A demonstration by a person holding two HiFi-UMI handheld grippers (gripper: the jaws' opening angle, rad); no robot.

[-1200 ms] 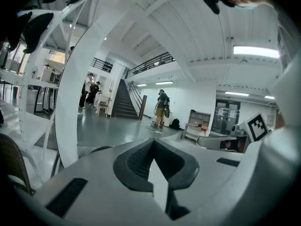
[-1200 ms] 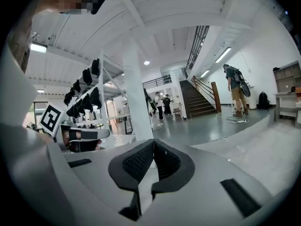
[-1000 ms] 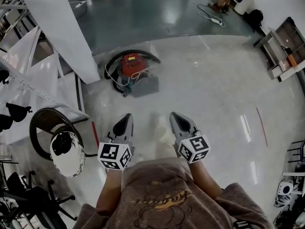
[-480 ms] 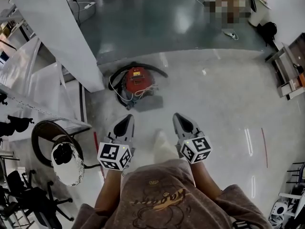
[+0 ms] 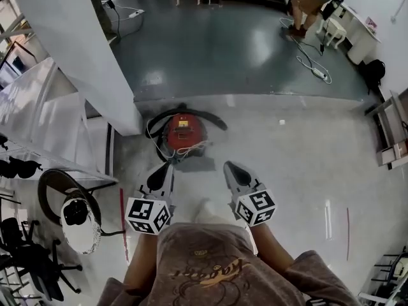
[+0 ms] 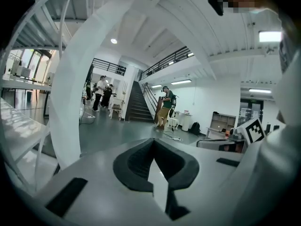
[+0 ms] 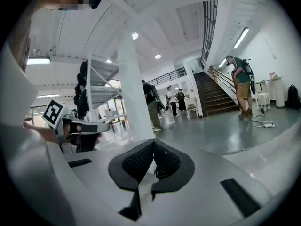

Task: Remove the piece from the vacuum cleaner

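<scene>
- Vacuum cleaner (image 5: 185, 131): red, on the floor (image 5: 299, 164) at 12 o'clock, clear of both grippers.
- Left gripper (image 5: 159, 176): jaws closed together, holding nothing.
- Right gripper (image 5: 231, 171): jaws closed together, holding nothing.

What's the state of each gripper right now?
Left gripper: jaws closed, nothing held.
Right gripper: jaws closed, nothing held.
</scene>
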